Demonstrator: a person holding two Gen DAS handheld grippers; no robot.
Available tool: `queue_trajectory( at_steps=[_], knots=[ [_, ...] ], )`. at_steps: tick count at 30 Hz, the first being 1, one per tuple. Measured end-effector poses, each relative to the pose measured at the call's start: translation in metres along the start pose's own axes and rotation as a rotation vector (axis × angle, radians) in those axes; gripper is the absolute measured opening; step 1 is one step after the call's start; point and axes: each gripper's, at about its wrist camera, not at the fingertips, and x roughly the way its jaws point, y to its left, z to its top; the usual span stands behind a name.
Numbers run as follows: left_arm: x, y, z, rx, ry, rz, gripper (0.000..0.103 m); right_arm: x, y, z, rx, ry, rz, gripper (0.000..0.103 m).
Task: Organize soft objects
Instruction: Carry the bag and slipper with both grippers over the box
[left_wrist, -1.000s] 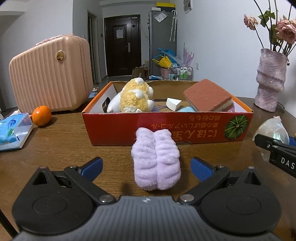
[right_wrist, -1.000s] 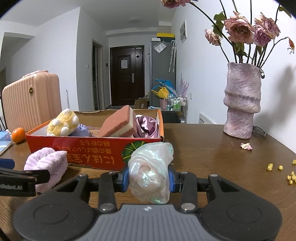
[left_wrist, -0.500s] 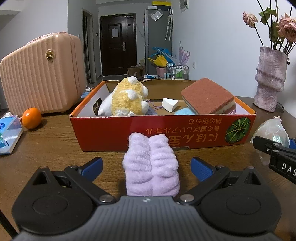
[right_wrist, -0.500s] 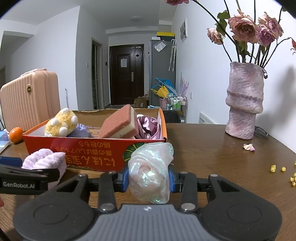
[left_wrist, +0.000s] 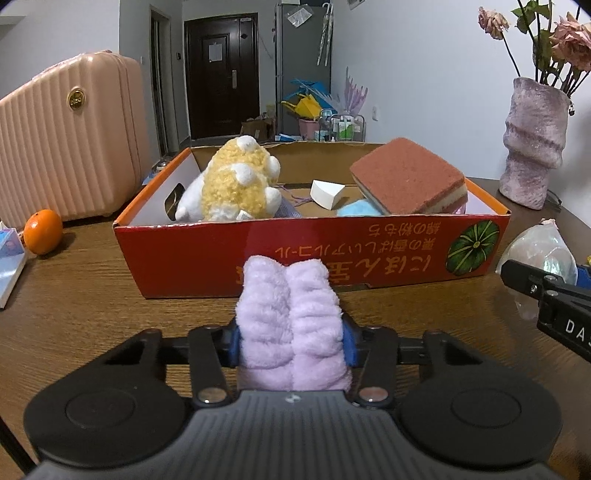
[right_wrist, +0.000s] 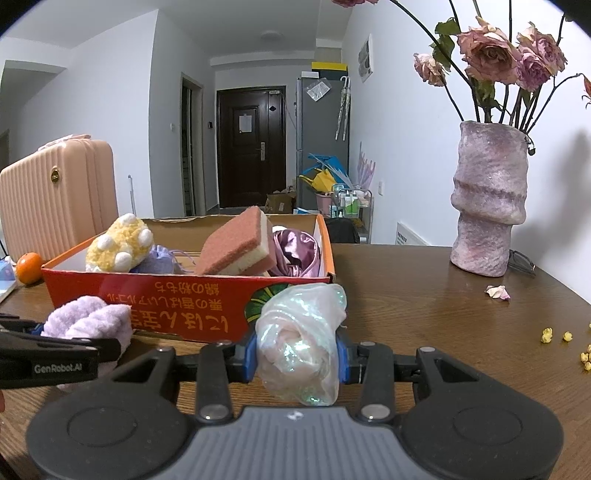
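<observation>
Headband, the lilac fleecy one, sits pinched between the jaws of your left gripper, closed in on its sides, its long axis running straight out toward 12 o'clock. Whether it has left the table I cannot tell. Your right gripper has its jaws closed on the pearly pouch, which bulges above and below the pads.

What matters for the coming move: the box lies dead ahead at 12 o'clock from both grippers, its near wall standing between each load and the space inside. The headband's far tip is just short of that wall, so you will likely need to raise it over the rim before going forward.

Inside, the plush fills the 11 o'clock end and the sponge the 1 o'clock end; the middle looks freest.
</observation>
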Motion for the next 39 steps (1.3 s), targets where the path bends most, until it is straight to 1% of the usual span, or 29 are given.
queue_trajectory(
  at_steps=[8,13,30,39],
  knots=[
    [-0.007,-0.002,0.0,0.012,-0.025,-0.009,0.041,-0.002,-0.001,0.0,0.002,-0.008,0.001,0.039],
    [-0.018,-0.003,0.0,0.024,-0.062,-0.018,0.039,-0.005,-0.002,0.0,0.003,-0.021,0.003,0.039],
    [-0.065,-0.01,0.011,0.042,-0.234,-0.06,0.039,-0.02,0.0,0.006,0.008,-0.095,0.022,0.039],
    [-0.073,-0.008,0.019,0.028,-0.284,-0.053,0.039,-0.025,0.009,0.016,-0.006,-0.151,0.04,0.039]
  ],
)
